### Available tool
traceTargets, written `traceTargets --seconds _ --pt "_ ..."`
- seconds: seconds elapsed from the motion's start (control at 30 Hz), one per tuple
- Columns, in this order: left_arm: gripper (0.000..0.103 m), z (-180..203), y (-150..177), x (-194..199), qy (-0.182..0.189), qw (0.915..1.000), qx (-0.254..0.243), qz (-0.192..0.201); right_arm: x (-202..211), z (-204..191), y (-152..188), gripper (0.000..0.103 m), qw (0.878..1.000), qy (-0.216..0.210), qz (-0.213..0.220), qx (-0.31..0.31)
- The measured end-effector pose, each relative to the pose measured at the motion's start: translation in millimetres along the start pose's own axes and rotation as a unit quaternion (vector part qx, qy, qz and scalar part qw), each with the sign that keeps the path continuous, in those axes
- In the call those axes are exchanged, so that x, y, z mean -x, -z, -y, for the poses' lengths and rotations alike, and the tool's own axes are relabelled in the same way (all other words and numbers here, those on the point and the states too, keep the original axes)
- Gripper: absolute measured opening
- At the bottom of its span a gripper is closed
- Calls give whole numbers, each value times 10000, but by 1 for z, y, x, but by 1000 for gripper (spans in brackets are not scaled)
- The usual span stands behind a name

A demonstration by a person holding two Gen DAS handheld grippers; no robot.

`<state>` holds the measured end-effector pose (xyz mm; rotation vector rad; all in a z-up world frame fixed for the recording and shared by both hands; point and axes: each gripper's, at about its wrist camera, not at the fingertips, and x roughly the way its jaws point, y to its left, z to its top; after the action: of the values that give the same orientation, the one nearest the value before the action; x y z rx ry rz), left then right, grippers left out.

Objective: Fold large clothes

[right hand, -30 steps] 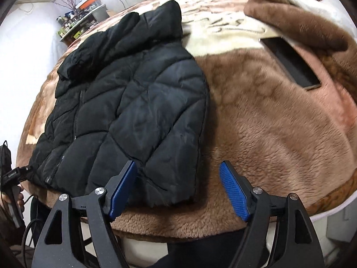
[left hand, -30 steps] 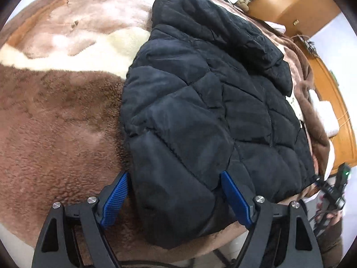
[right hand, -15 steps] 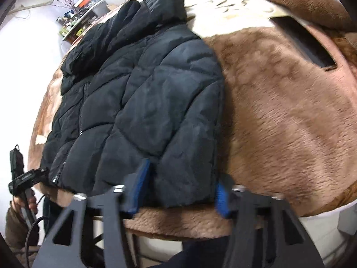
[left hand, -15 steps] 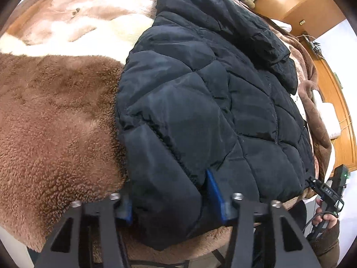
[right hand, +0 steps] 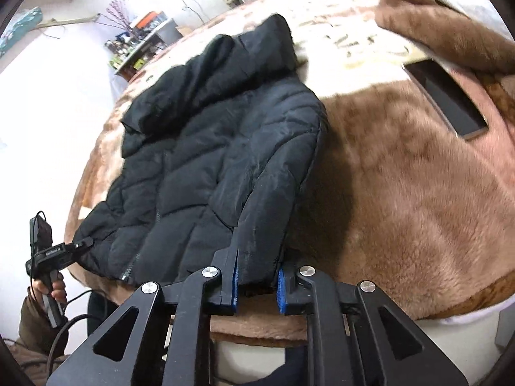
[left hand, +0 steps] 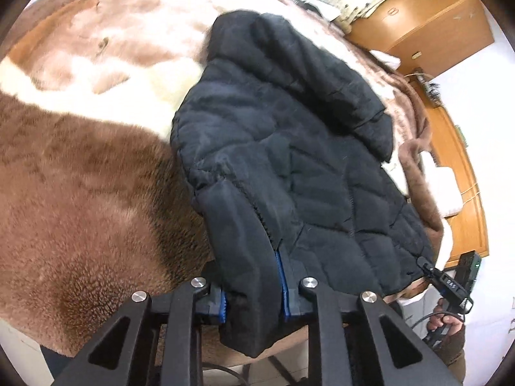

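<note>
A black quilted puffer jacket (left hand: 289, 148) lies spread on a brown plush blanket (left hand: 80, 193), hood at the far end. My left gripper (left hand: 252, 292) is closing its jaws on the jacket's near left hem corner, and the blue pads press the fabric, which is raised off the blanket. In the right wrist view the same jacket (right hand: 209, 148) shows, with my right gripper (right hand: 257, 286) closing on its near right hem corner, fabric pinched between the pads and lifted. Each gripper also appears small at the edge of the other's view, held in a hand.
A dark flat tablet (right hand: 447, 96) lies on the blanket right of the jacket. A bunched brown throw (right hand: 434, 25) sits at the far right. A wooden cabinet (left hand: 418, 16) and white pillow (left hand: 441, 189) flank the bed, and a cluttered shelf (right hand: 141, 45) stands behind.
Both grippers went from wide open around the jacket's hem corners to clamped on them. The pinched corners have risen off the blanket and the fabric now drapes down from the jaws.
</note>
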<state>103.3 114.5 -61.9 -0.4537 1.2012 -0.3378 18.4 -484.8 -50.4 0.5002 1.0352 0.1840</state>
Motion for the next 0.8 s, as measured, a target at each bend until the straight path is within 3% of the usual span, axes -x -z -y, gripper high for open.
traceTargets --seconds 0.23,0.43,0.8 --pt "22 9 -22 29 368 9987 123 339 25 -11 -21 15 9991 -267 335 -14" --pt "23 27 -50 40 397 9978 -32 533 28 -27 -55 15 9982 -228 533 150" --pt "23 42 -127 50 485 9941 133 964 23 -34 -135 15 9965 -315 768 52"
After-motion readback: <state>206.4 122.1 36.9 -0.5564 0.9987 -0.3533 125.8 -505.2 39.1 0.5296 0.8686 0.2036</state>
